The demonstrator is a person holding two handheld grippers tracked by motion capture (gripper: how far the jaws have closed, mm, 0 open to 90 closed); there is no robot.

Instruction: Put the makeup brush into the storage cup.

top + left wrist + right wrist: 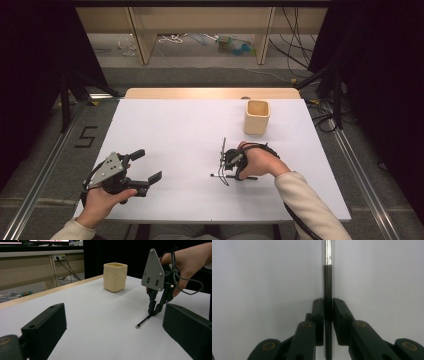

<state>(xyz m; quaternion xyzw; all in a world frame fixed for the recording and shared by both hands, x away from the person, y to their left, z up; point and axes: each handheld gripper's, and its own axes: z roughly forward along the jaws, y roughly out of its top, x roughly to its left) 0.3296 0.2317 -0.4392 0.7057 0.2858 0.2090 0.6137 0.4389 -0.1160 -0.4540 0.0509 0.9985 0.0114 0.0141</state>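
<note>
One pen (pixel 145 321), one cup (pixel 257 117), two grippers

One sign can be read: a black numeral "5" (pixel 87 136), marked on the grey floor (pixel 55 125) just left of the white counter (pixel 165 125). No other text is legible.

Cream square cup (pixel 257 117) upright on white table (pixel 165 130), far right side.

Cream sleeves (pixel 305 200) cover both forearms, and each black gripper (pixel 125 176) carries a grey three-cornered plate (pixel 153 269) with dark screws, brass-ringed pivots and a looping black cable (pixel 190 281).
</note>
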